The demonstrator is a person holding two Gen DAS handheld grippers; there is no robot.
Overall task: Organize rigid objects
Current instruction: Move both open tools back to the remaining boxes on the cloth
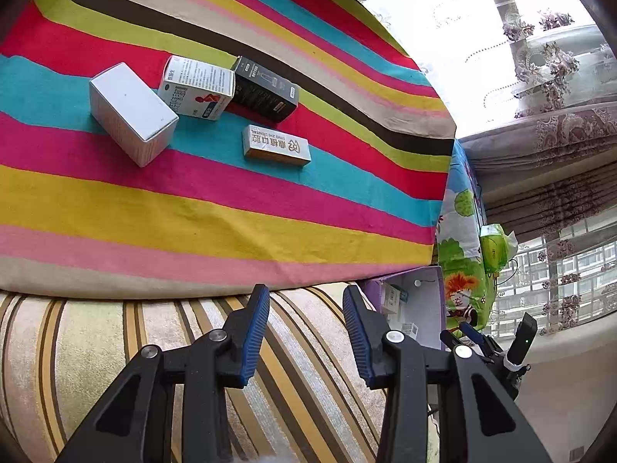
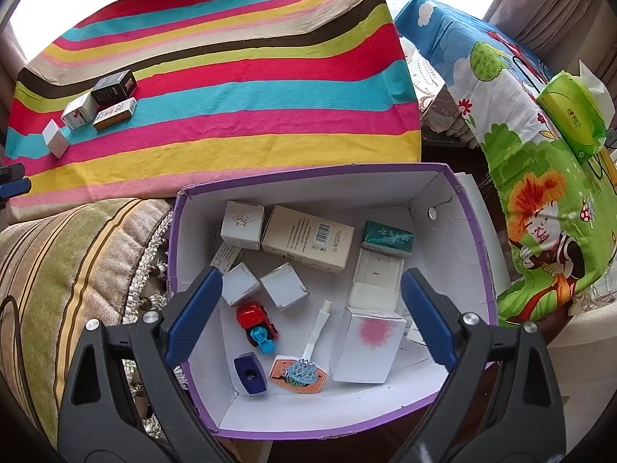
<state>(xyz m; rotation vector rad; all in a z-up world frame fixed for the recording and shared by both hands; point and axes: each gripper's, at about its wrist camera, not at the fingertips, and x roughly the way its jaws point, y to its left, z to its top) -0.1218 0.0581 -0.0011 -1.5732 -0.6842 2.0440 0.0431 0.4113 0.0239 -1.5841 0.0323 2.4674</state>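
Observation:
Several small boxes lie on the striped cloth [image 1: 231,200]: a plain white box [image 1: 131,112], a white medicine box [image 1: 196,87], a black box [image 1: 266,88] and a flat gold-edged box [image 1: 275,144]. They show small at the far left of the right wrist view, around the black box [image 2: 114,86]. My left gripper [image 1: 304,297] is open and empty above a striped cushion, short of the cloth. My right gripper [image 2: 310,279] is open and empty over the purple storage box [image 2: 482,266], which holds several cartons, a red toy car [image 2: 256,322] and small items.
A striped cushion [image 1: 96,347] lies in front of the cloth. A cartoon-print cloth [image 2: 532,200] covers a surface at the right, with a green tissue pack [image 2: 574,115] on it. Curtains and a window stand behind.

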